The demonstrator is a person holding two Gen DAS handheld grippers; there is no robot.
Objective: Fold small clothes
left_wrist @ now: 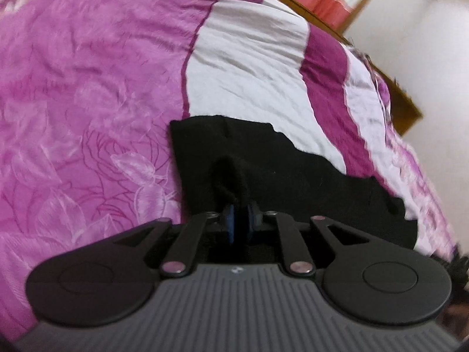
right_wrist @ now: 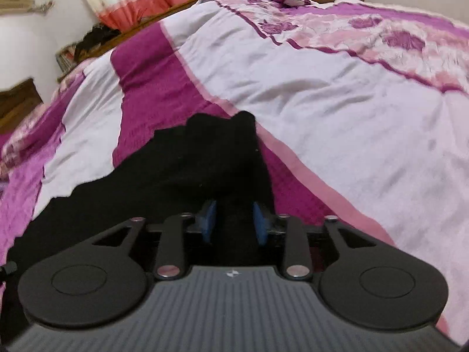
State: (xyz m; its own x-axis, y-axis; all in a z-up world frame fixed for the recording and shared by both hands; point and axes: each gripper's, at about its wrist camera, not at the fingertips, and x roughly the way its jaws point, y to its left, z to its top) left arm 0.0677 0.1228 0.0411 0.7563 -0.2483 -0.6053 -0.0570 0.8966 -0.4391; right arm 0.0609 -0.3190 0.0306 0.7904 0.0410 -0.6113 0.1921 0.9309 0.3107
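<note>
Left gripper (left_wrist: 241,224) pinches black garment (left_wrist: 293,176); right gripper (right_wrist: 234,224) half-open astride it.

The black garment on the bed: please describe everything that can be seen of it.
The black garment is a small piece of soft, matte, plain cloth, its type unclear. It lies mostly flat and spread on the purple and white bedcover, with uneven edges. The left tool is pinching a raised fold of it between blue pads. In the right wrist view the same cloth runs between the blue pads of the right tool, which stand apart and do not visibly press it.
</note>
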